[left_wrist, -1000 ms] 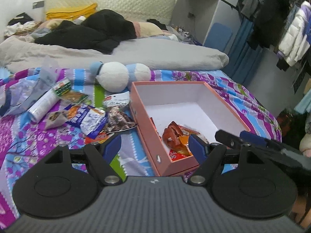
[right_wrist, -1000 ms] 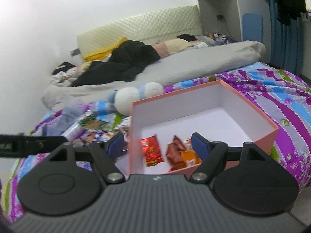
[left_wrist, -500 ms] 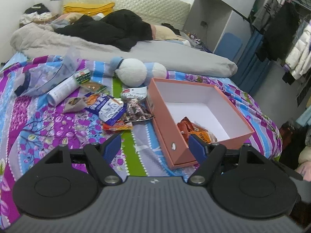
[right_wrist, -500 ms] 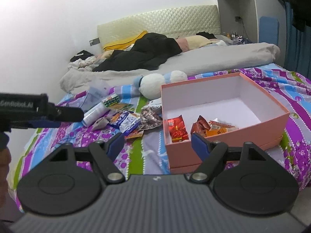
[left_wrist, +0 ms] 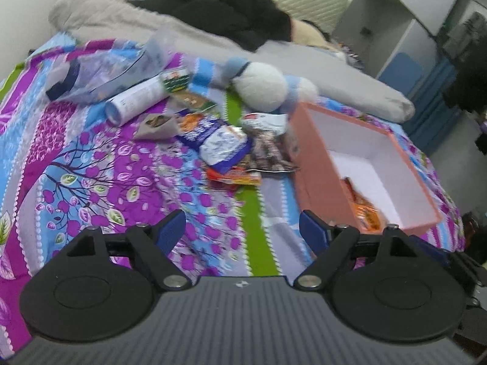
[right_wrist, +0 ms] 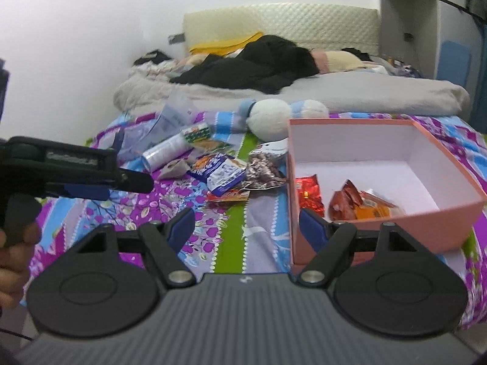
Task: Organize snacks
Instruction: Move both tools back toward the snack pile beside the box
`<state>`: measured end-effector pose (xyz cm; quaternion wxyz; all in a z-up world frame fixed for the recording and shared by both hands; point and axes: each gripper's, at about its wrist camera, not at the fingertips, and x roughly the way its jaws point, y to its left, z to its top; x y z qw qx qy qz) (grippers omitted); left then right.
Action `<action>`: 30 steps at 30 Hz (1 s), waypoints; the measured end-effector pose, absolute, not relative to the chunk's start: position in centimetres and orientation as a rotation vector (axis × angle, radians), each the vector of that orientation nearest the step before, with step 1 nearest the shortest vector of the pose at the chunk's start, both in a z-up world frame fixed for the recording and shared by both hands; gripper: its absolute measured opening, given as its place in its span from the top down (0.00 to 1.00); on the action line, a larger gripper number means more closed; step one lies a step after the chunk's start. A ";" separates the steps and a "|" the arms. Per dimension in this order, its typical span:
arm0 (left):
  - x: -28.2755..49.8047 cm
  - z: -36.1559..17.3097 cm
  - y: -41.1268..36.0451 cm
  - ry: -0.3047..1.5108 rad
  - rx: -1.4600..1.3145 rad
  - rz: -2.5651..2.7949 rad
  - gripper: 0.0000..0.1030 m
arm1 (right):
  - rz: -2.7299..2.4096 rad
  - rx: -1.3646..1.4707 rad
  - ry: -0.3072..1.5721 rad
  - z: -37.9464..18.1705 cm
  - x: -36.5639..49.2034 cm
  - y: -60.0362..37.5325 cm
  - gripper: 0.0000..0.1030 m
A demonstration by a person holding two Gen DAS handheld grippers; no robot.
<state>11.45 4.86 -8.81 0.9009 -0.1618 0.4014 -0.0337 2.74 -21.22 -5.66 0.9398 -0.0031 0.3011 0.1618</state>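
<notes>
Loose snack packets (left_wrist: 231,149) lie far and just left of the pink box (left_wrist: 316,176), dead ahead of the left gripper (left_wrist: 242,228), jaws opening on nothing, nearer than the right gripper (right_wrist: 246,222), also apart and empty.

bedspread (left_wrist: 100,164): purple-blue floral, under and ahead of the tongs | plush toy (left_wrist: 261,86): white and blue, far ahead, slightly right | grey duvet (right_wrist: 365,91): across the bed beyond the toy | black clothes (right_wrist: 252,67): piled on the duvet, far ahead | headboard (right_wrist: 283,24): cream, quilted, farthest back
</notes>
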 end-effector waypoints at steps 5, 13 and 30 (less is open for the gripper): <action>16.1 -11.8 7.7 0.858 -0.352 -0.013 0.18 | 0.379 -0.041 0.649 -7.3 6.2 -18.3 0.25; 24.7 -16.3 11.6 0.881 -0.290 0.039 0.18 | 0.396 -0.035 0.736 -11.7 12.4 -14.6 0.28; 36.7 -23.2 14.7 0.878 -0.099 -0.008 0.15 | 0.232 0.087 0.879 -20.4 23.0 -11.6 0.31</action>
